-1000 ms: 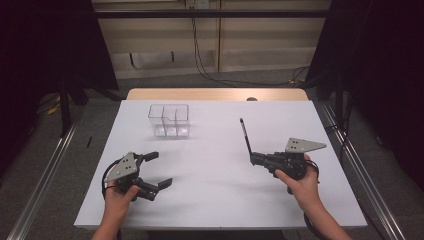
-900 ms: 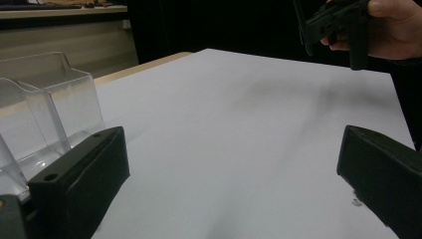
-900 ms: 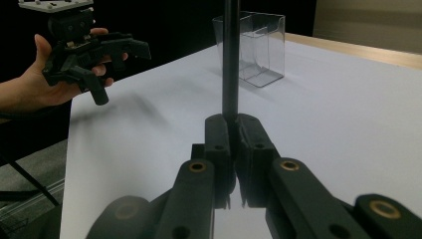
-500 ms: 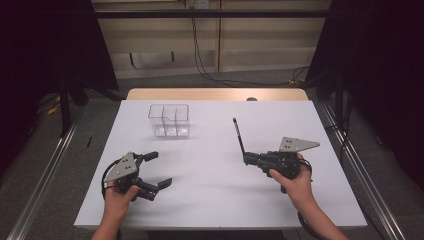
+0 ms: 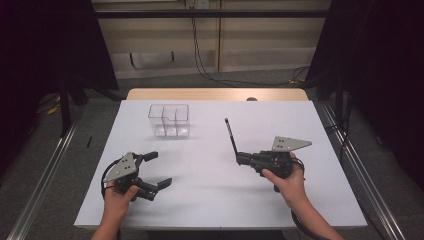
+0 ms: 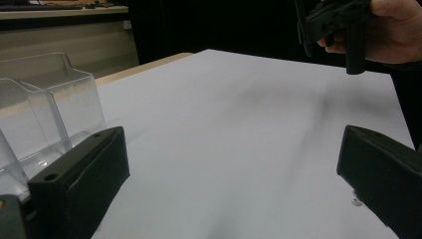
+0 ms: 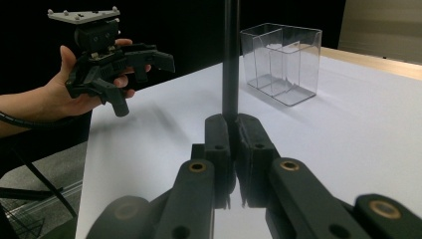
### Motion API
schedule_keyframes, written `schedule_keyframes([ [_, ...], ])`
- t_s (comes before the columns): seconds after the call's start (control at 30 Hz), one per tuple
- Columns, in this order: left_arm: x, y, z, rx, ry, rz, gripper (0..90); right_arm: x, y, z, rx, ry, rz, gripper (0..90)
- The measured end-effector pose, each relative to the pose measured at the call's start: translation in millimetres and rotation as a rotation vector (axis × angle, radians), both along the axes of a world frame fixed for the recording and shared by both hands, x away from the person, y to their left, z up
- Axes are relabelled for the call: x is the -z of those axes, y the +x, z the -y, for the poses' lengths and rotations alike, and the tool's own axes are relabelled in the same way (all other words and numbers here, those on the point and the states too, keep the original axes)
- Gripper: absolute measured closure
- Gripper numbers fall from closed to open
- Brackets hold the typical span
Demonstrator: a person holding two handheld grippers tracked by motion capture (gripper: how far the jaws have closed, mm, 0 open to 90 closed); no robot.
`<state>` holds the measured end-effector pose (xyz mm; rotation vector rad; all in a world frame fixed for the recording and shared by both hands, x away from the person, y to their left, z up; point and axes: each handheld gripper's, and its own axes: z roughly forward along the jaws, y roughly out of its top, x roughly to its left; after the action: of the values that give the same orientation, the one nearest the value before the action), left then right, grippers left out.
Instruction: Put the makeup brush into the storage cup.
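My right gripper (image 5: pixel 239 159) is shut on the lower end of a thin black rod (image 5: pixel 230 135), which stands tilted up and away over the white table (image 5: pixel 280 200). In the right gripper view the rod (image 7: pixel 230 59) rises straight from between the closed jaws (image 7: pixel 233 134). A clear plastic box (image 5: pixel 169 120) with compartments stands at the back left of the table. My left gripper (image 5: pixel 158 169) hovers near the front left, open and holding nothing. In the left gripper view its wide-apart jaws (image 6: pixel 231 169) frame bare table, with the clear box (image 6: pixel 45 104) at the left.
The table's wooden far edge (image 5: pixel 215 94) borders a floor with cables (image 5: pixel 210 75). Metal rails (image 5: pixel 45 165) run along both sides. In the right gripper view the left gripper (image 7: pixel 144 82) is held up at the left, beyond the table's edge.
My right gripper has shifted a little to the left with the rod in it. The left gripper has stayed in place.
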<state>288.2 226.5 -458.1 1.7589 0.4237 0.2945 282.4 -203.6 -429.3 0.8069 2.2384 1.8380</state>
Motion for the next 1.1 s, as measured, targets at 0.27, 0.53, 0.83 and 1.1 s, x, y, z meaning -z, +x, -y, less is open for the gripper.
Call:
schedule_keyframes([
  [0.27, 0.2, 0.1, 0.5, 0.002, -0.001, -0.001, 0.0, 0.2, 0.5, -7.5, -0.017, 0.013, 0.007, 84.7],
  [0.53, 0.7, 0.1, 1.5, 0.008, -0.006, -0.008, 0.0, 3.7, 1.0, -13.4, -0.033, 0.026, 0.008, 84.7],
  [0.83, 1.1, -0.1, 3.9, 0.012, -0.014, -0.016, 0.0, 5.9, 1.5, -14.6, -0.041, 0.019, 0.01, 84.7],
  [1.1, -2.1, 1.4, 9.6, 0.015, -0.03, -0.011, 0.0, 6.6, 1.7, -16.0, -0.047, 0.014, 0.013, 84.7],
])
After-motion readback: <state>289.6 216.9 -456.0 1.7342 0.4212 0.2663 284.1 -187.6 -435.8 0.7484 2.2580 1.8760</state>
